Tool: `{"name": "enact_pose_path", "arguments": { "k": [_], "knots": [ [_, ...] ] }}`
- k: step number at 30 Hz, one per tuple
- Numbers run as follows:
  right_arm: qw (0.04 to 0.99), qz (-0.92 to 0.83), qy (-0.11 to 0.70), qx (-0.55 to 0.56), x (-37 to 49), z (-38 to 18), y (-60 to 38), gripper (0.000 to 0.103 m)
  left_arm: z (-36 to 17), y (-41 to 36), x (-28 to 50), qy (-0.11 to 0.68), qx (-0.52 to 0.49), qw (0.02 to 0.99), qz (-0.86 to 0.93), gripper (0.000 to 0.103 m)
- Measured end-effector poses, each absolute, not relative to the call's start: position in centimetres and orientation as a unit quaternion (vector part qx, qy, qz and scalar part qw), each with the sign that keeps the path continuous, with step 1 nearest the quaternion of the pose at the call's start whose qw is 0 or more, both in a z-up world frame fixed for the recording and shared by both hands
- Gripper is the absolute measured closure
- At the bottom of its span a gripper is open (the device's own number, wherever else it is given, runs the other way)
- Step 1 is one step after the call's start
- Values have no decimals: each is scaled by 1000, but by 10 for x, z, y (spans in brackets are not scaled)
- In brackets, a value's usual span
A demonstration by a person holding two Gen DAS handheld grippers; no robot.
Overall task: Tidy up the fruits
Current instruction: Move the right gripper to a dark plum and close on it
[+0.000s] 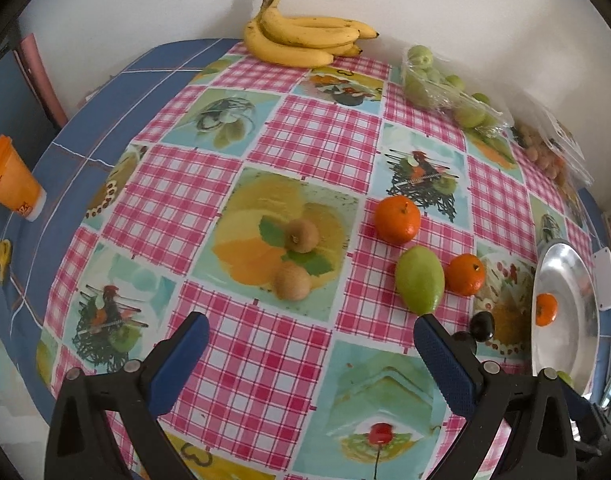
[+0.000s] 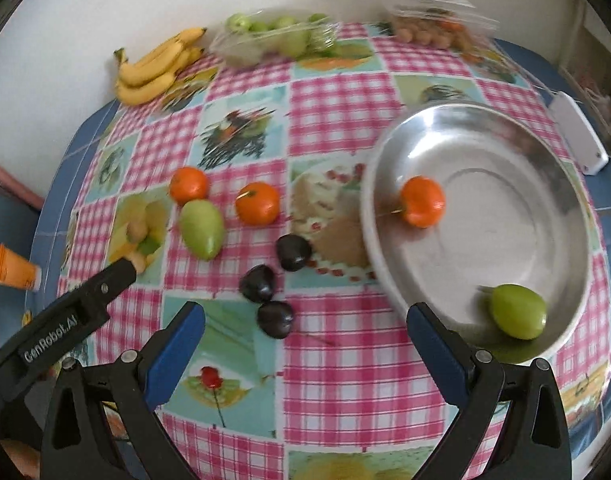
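Plainly, the left gripper (image 1: 311,334) hangs with its blue-padded fingers spread wide and nothing between them, above the checked tablecloth (image 1: 305,136); in the right wrist view its black arm reads "GenRobot.AI". Just beyond its tips lie two kiwis (image 1: 297,256), and to their right two tangerines (image 1: 397,220) flank a green mango (image 1: 419,282). The right gripper (image 2: 305,320) is likewise spread apart and holds nothing. Just past its tips sit three dark plums (image 2: 275,319), close together. To the right stands the steel plate (image 2: 505,120), which holds one tangerine (image 2: 422,201) at its left side and one green fruit (image 2: 517,316) at its near rim. At the far edge lie bananas (image 1: 305,38), a clear bag of green fruit (image 1: 445,88) and a clear box (image 2: 437,24), perhaps of small pale fruit, its label too blurred to read. An orange cup (image 1: 11,180) stands far left; its print is unreadable.
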State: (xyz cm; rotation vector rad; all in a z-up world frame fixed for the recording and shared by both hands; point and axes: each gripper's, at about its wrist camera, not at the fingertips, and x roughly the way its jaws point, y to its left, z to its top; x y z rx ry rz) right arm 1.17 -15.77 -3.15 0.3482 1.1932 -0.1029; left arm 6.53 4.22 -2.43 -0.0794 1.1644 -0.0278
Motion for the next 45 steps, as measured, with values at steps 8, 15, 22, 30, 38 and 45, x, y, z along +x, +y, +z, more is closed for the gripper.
{"name": "enact_pose_path", "arguments": {
  "k": [8,15,22,30,38,45],
  "knots": [
    [802,-24,575,158,18,-43,-145,2,-40,51,69,572,-51,819,8,0],
    [802,-13,581,139,23,-46,-133,2,-44,54,73,581,-62,811,18,0],
    [783,-14,605,145,26,-66,-132,2,-58,46,77,604,-48,795,11,0],
    [780,-27,613,127,31,-76,-132,17,-73,43,80,624,-49,780,7,0],
    [787,-22,606,114,33,-75,-126,48,-77,35,84,627,-50,777,0,0],
    [789,-17,601,126,32,-75,-126,75,-82,38,83,632,-64,772,1,0]
  ]
}}
